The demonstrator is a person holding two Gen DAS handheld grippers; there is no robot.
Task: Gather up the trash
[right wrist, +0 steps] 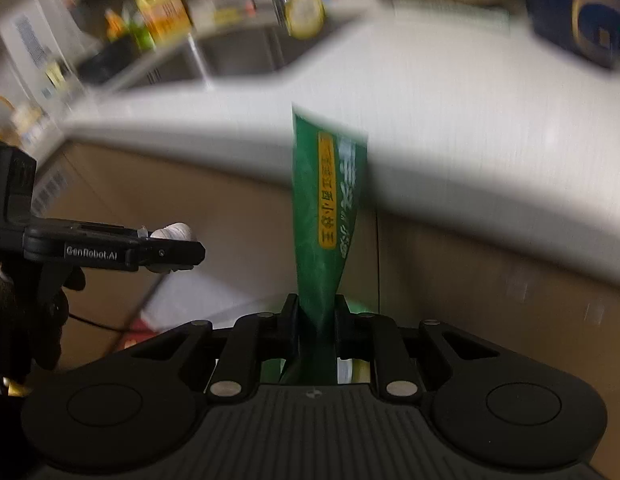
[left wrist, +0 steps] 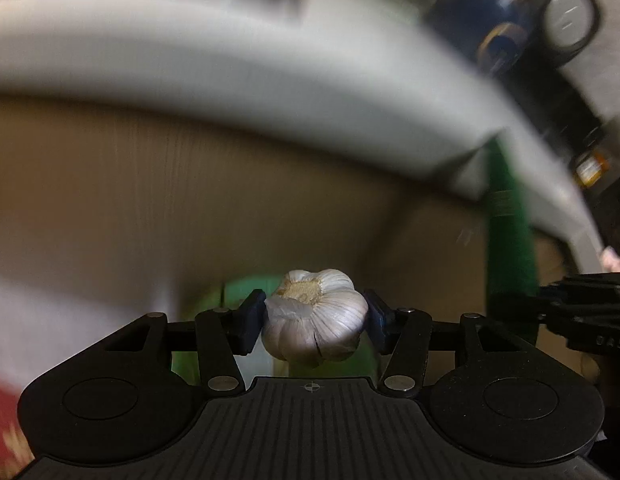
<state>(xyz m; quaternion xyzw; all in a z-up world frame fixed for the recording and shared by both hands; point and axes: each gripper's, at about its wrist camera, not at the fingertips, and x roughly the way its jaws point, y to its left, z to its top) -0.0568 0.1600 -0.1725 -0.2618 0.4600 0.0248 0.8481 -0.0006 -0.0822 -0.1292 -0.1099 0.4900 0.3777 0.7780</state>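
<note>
**Trash in both tongs, off the bench and on its way to a bin**

Trash is what you carry on both sides. Your left tongs (left wrist: 314, 320) are clamped on a garlic bulb (left wrist: 316, 314), 1 pad on each flank, root end turned toward the camera. Your right tongs (right wrist: 317, 320) are pinched nearly closed on the lower end of a green tube-like packet (right wrist: 328, 200) with yellow lettering, which stands up from the jaws. From the right wrist view the left tongs (right wrist: 165, 246) show side-on, with the bulb (right wrist: 173, 233) peeking out between them.

Both loads hang in front of the white bench (right wrist: 410, 80) edge and the brown cabinet front (left wrist: 189, 200) below it, clear of both. A sink (right wrist: 237, 56) and a dark blue container (right wrist: 578, 12) sit farther back on the bench.

I judge the pick-up done and the carry in hand. Something bright green (left wrist: 245, 284) shows below the left tongs, too blurred to name; it may be the bin. No bin is plainly visible, so next you need to find its mouth, bring each load over it, and only then let the jaws open, 1 at a time. Keep the packet upright so it does not slip.
</note>
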